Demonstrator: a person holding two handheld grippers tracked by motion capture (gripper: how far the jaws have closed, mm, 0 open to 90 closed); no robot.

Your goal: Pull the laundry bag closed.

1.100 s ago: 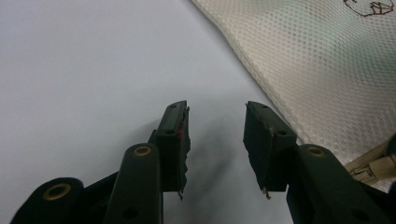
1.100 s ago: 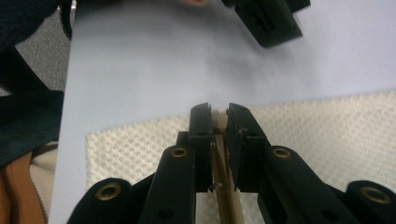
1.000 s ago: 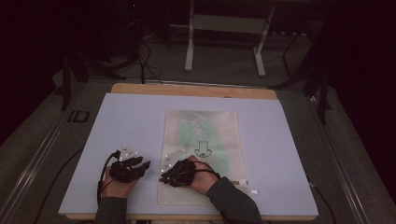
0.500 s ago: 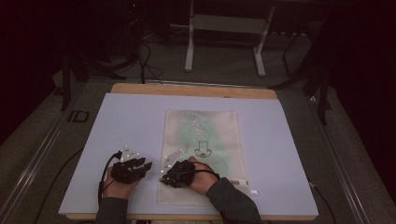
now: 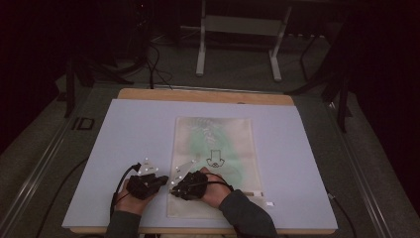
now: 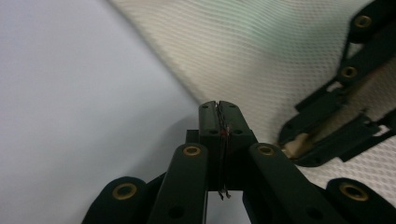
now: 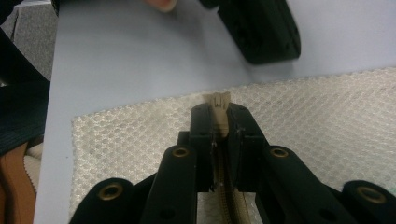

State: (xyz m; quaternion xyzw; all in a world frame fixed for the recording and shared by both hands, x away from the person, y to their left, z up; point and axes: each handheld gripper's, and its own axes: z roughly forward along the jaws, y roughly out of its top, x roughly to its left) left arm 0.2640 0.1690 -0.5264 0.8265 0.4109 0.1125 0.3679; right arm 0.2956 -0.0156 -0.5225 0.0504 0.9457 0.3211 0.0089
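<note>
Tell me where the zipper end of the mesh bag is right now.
The beige zipper end sits clamped in the right hand-held gripper, at the mesh bag's near left corner beside the left hand-held gripper.

Dim lab, table (image 5: 148, 124), floor cables (image 5: 153, 59), metal stand (image 5: 237, 29)

A mesh bag (image 5: 213, 163) lies flat on the desk (image 5: 307, 163), nearer its front edge than its back. The right tool (image 5: 174, 187) sits over the bag's front left corner. The left tool (image 5: 161, 181) rests just left of it, on the desk beside the bag's left edge.
</note>
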